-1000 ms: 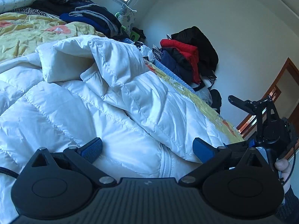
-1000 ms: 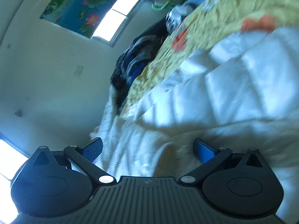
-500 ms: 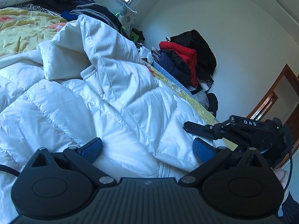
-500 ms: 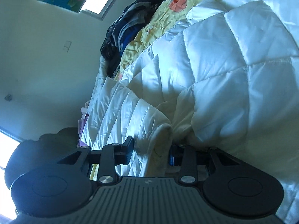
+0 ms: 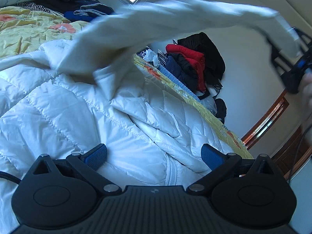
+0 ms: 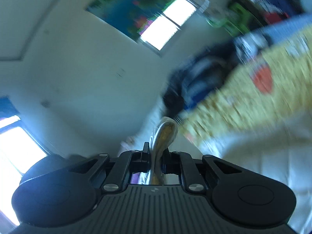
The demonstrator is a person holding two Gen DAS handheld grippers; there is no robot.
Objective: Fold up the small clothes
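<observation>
Two grippers in view. Left gripper (image 5: 154, 156), lower centre of frame: jaws released, wide apart over white quilted jacket (image 5: 81, 117) spread on bed (image 5: 29, 31). Right gripper (image 6: 156, 156): jaws clenched on jacket sleeve (image 5: 175, 19), stretched across upper frame, blurred. Clothes pile (image 5: 195, 64) at right, beside wall.

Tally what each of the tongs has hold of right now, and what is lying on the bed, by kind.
White quilted jacket: 1, its sleeve lifted by the shut right tongs
Open, empty left tongs: 1
Yellow floral bedspread: 1
Piles of dark clothes: 2, one by the window, one with a red jacket
Total: 5
</observation>
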